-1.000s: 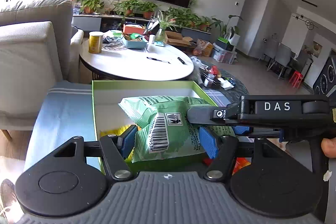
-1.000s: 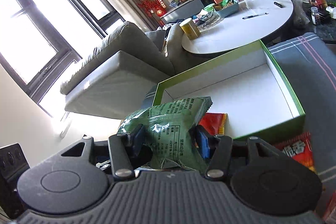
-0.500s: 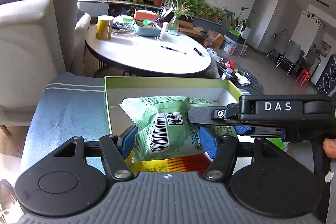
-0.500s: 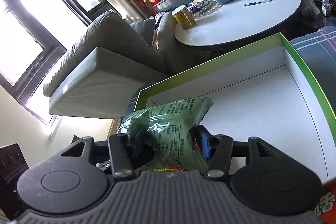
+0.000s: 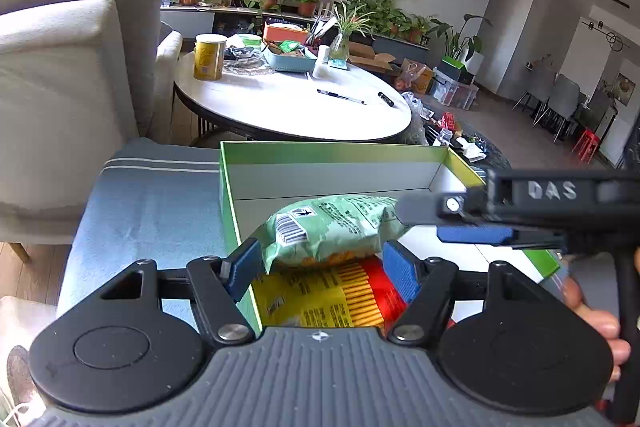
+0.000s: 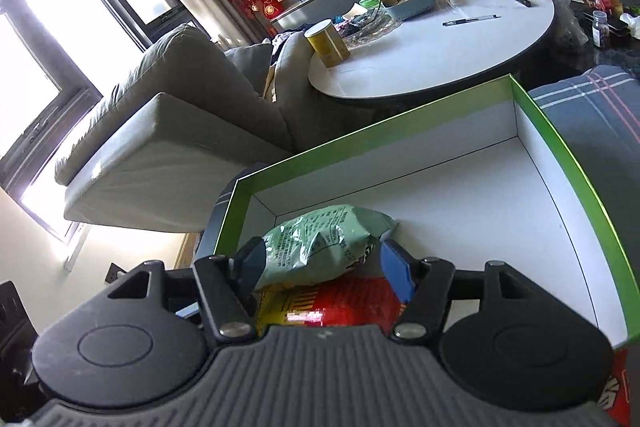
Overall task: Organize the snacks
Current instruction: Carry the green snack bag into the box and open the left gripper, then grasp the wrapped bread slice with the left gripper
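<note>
A: Left gripper (image 5: 322, 267) first?

B: Jaws opening, blue pads clear of the green snack bag (image 5: 332, 231) lying between them. No grip left on it.

A: Right gripper (image 6: 320, 263)?

B: Same: jaws opening, the bag between them, far pad plainly apart, near pad just at the wrapper's edge.

A: Any writing?

B: A barcode and a small boxed pictogram on the bag's near end, then dense small print, too fine to read. "DAS" (image 5: 552, 190) in white capitals on the right gripper's body, seen from the left wrist.

A: Under the bag?

B: A red and yellow packet (image 5: 332, 299), directly below both grippers, print unreadable. Both inside the green box (image 5: 320, 151), at its near left corner.

A: Pose?

B: Both grippers tilted down into the box, side by side, right one crossing in from the right. A hand (image 5: 596, 323) wrapped round its handle.

A: Further out?

B: Striped cloth (image 5: 152, 203) under the box. Beyond it a round white bench (image 5: 288, 107) with a yellow can (image 5: 209, 57) and a pen (image 5: 340, 98).
</note>
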`<state>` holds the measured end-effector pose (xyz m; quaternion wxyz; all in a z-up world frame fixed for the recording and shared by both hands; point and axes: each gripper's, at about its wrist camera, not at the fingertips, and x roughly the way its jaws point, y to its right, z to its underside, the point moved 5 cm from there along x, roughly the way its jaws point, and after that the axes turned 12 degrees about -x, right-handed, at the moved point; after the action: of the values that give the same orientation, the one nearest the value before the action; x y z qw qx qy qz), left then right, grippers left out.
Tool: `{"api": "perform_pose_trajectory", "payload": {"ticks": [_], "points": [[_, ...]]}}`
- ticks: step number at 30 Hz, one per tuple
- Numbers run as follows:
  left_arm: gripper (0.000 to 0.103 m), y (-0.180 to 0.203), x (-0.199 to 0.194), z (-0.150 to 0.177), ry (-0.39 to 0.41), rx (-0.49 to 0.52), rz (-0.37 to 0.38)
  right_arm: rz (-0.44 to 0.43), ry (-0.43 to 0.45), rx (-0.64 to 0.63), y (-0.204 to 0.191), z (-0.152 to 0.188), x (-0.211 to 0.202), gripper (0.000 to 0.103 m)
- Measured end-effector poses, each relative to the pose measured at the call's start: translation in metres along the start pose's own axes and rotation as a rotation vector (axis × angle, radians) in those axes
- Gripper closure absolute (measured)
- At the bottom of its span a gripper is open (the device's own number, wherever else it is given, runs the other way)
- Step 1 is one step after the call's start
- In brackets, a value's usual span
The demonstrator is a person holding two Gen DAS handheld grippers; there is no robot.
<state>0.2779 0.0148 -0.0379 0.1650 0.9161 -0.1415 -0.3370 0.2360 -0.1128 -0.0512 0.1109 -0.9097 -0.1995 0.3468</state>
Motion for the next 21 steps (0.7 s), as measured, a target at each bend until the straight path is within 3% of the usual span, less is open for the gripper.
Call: {"api": "perform_pose_trajectory", "payload": {"ticks": [5,7,13,21], "points": [[0.033,-0.008,-0.029,0.011,0.028,0.013,-0.060,-0.027,-0.003,-0.043,-0.016,0.018,-0.027,0.036],[0.033,-0.015,-0.042,0.019,0.024,0.007,-0.075,-0.038,-0.007,-0.068,-0.023,0.029,-0.038,0.031],[0.030,-0.041,-0.083,0.053,0.015,-0.034,-0.120,-0.056,-0.025,-0.128,-0.038,0.057,-0.060,0.029],[0.029,-0.059,-0.109,0.109,-0.066,-0.069,-0.125,-0.121,-0.035,-0.178,-0.072,0.096,-0.092,0.028]]}}
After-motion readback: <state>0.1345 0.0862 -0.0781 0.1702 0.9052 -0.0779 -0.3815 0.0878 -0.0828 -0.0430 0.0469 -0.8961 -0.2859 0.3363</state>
